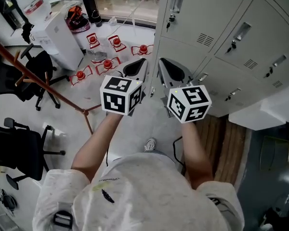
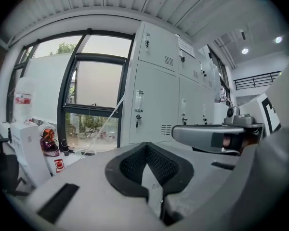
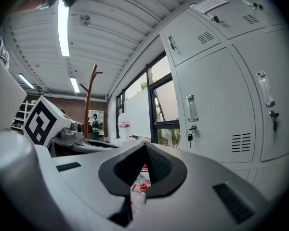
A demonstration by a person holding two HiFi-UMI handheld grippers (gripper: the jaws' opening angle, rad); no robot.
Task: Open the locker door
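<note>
Head view: the person is standing with both arms out and a claw in each hand, side by side in the middle of the frame. The left claw (image 1: 143, 64) and right claw (image 1: 163, 65) sit close together, not touching each other.

Left claw's own view: the black pads meet at the tip, so it's closed with nothing in it. The right claw's view shows the same, pinched fully closed and empty. A red-capped bottle (image 3: 140, 186) shows through the slot under its pads, but it's farther off, not gripped.

The bank of grey lockers (image 1: 241, 13) fills the upper right of the head view. All the doors I can see look closed. The locker door (image 1: 195, 13) at the near end of the bank is just above and right of the claws, with its handle (image 1: 176, 3) near its left edge and a key under it. Neither claw touches it. In the right claw's view it's at right of centre, and in the left claw's view it's just past centre.

Other stuff:
- a bunch of red-capped water bottles (image 1: 107, 64) on the floor, upper middle left
- a white water dispenser (image 1: 58, 40) at the upper left
- a wooden coat stand (image 1: 38, 78) slanting across the left side
- a black office chair (image 1: 19, 148) at the lower left
</note>
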